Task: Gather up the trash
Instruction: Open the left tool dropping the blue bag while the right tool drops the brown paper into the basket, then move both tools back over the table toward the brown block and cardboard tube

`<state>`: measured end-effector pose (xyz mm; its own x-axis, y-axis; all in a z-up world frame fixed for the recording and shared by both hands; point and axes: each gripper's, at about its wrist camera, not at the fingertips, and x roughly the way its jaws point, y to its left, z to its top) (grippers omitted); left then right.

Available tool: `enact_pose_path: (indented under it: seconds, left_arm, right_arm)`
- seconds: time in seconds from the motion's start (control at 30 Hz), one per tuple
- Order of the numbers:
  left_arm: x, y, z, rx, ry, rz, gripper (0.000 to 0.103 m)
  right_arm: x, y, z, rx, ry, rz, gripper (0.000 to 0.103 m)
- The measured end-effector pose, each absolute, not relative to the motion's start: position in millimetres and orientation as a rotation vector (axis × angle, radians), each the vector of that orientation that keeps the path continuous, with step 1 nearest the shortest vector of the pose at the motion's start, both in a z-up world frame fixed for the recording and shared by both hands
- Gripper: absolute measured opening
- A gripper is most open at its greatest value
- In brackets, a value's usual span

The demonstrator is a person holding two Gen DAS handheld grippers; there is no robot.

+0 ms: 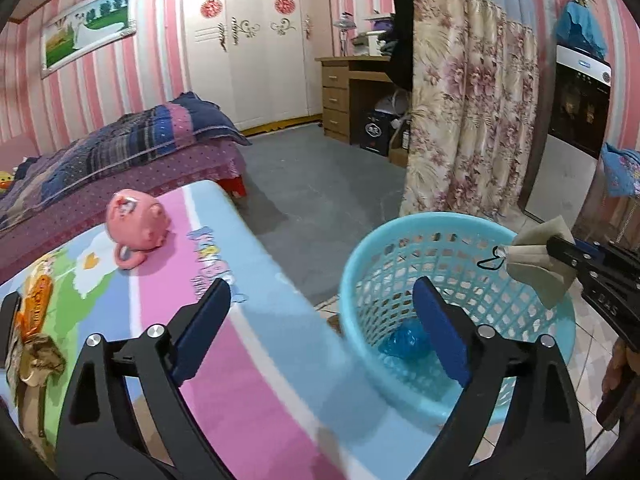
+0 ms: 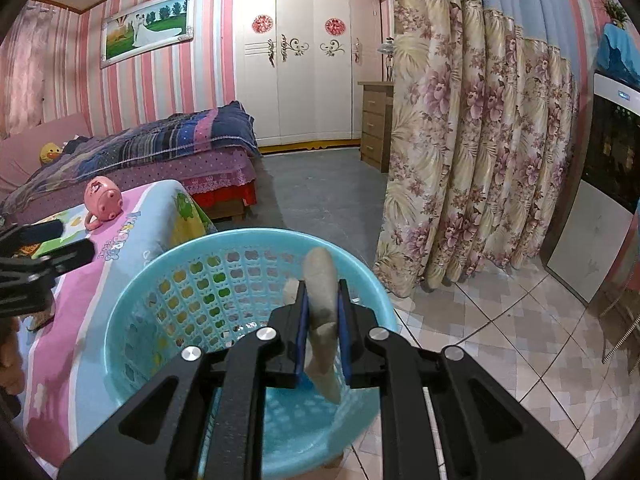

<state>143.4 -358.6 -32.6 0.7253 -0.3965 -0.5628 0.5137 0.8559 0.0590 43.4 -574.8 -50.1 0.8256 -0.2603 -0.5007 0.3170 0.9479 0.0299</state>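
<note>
Landmark: the light blue basket [image 2: 132, 308], a mesh-walled plastic tub standing on the tiled floor just beside the cartoon-print table cover [image 1: 256, 360].
Held item: a beige face mask [image 2: 320, 304], folded and pinched between the pads of the right gripper [image 2: 323, 316]; it hangs above the basket's open mouth.
Mask long axis: in the right wrist view it runs along the gripper's fingers, one end sticking out past the fingertips toward the basket's far rim, the other drooping down toward the basket floor.
Mask from the side: in the left wrist view the mask [image 1: 540, 260] fans out over the basket's right rim, its black ear loop pointing in toward the basket's middle.
Right gripper state: closed tight on the mask, the jaws parted only by its thickness.
Left gripper [image 1: 322, 316]: jaws spread wide, nothing between them, poised over the table edge beside the basket.
Inside the basket: a crumpled blue wrapper [image 1: 404, 344] on the floor, partly hidden by the left gripper's finger.
Writing: pale letters on the table cover, blurred and unreadable.
On the table, left of the basket: a pink pig toy [image 1: 138, 224]; a crumpled brown wrapper [image 1: 38, 356], cut off by the frame edge.
</note>
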Motion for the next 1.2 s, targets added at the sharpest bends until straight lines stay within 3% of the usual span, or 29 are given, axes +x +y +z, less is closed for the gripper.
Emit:
enact_pose_path:
  seconds: [0.07, 0.1, 0.13, 0.2, 0.3, 0.47, 1.2]
  left_arm:
    - [143, -349, -31, 0.212, 0.56, -0.491, 0.092]
    - [142, -346, -30, 0.209, 0.559, -0.485, 0.092]
    - [143, -340, -28, 0.201, 0.56, -0.477, 0.092]
    - [144, -328, -25, 0.181, 0.563, -0.463, 0.092]
    - [144, -310, -20, 0.161, 0.559, -0.439, 0.093]
    - [141, -275, -11, 0.139, 0.554, -0.39, 0.095]
    - [94, -78, 19, 0.067, 0.508, -0.111, 0.097]
  right_arm:
    - [51, -571, -52, 0.103, 0.508, -0.311, 0.016]
    - [53, -569, -54, 0.097, 0.513, -0.32, 0.025]
    - [56, -568, -55, 0.092, 0.52, -0.329, 0.049]
    - [56, -565, -56, 0.097, 0.514, -0.341, 0.076]
    - [55, -560, -56, 0.097, 0.524, -0.358, 0.076]
    - [45, -545, -50, 0.079, 0.502, -0.381, 0.09]
    - [46, -362, -3, 0.01, 0.41, -0.121, 0.094]
